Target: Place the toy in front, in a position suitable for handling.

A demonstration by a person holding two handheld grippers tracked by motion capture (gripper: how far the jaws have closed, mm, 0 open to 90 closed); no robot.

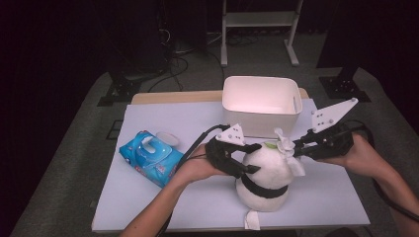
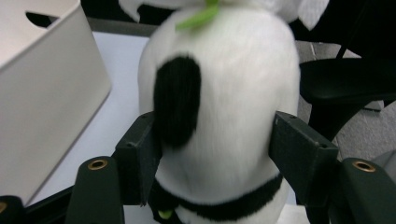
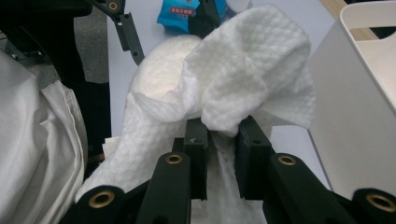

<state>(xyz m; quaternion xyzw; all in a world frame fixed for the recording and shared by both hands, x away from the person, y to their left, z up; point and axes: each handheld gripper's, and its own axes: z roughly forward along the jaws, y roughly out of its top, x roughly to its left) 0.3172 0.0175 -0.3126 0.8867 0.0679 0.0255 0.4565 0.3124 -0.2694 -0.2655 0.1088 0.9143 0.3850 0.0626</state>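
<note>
Two grippers at work on one plush toy (image 1: pixel 264 180), white with black markings, standing upright near the front edge of the worktop (image 1: pixel 148 207).

Left gripper (image 1: pixel 236 159): jaws set either side of the toy's body, pads against the fur.

Right gripper (image 1: pixel 301 148): jaws nearly together, pinching a white paper tissue (image 3: pixel 243 88) bunched at the toy's top.

Behind the toy: a white bin (image 1: pixel 262 101).

To the left, well apart: a blue wet-wipe pack (image 1: pixel 150 157).

claws (image 1: pixel 252 157): black, brass screws | plates: grey, three-cornered | cables: black | forearms: bare
</note>
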